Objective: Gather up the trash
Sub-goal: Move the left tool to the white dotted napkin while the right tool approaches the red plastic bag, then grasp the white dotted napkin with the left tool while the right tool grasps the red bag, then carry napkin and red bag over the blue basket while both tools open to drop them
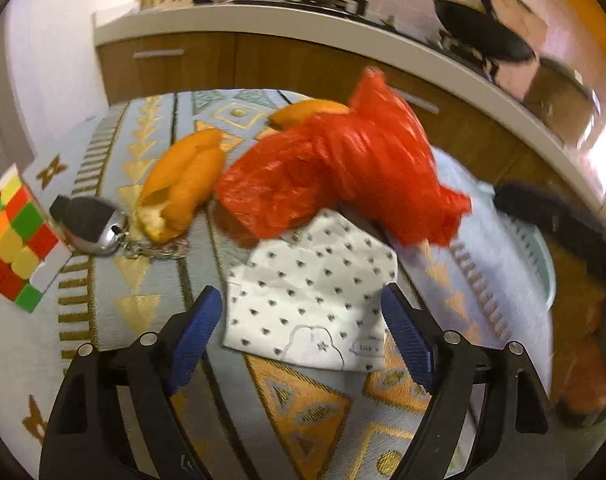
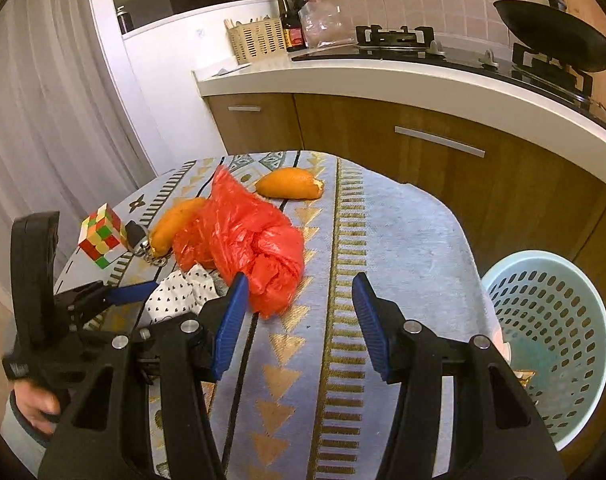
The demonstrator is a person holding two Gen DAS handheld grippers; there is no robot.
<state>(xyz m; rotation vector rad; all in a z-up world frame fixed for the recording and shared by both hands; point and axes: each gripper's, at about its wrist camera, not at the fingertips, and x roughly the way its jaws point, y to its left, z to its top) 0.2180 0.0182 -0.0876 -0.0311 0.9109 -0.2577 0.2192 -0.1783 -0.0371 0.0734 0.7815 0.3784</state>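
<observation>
The left gripper [image 1: 303,336] has its blue fingers [image 1: 195,332] spread wide apart with nothing between them yet, straddling the near edge of a crumpled white paper with small dark dots [image 1: 311,296]; the right gripper [image 2: 299,324] likewise hangs with fingers apart and empty, its left pad just beside the red plastic bag [image 2: 243,248]. The likeliest trouble, as I judge it, is that the paper lies flat on the patterned cloth of the desk [image 2: 403,248], so fingers closing here may pinch the cloth along with it, or skate over the sheet and leave it behind. The far edge of the paper is tucked under the bag, so lifting one may drag the other. The bag is loose and slippery-looking, and a grip on a single fold might let the rest trail and sweep things off. Nearby are items that do not look like trash: a colour cube [image 1: 15,236] and a dark key fob on a chain [image 1: 91,220], the chain touching an orange peel [image 1: 183,184]; a careless grab at that peel could catch it. A second orange peel [image 2: 289,184] lies farther back, apart from the bag in the right view. The pale blue perforated basket [image 2: 551,332] stands beside the desk, to the right and lower, so a release short of its rim would drop trash on the floor.
</observation>
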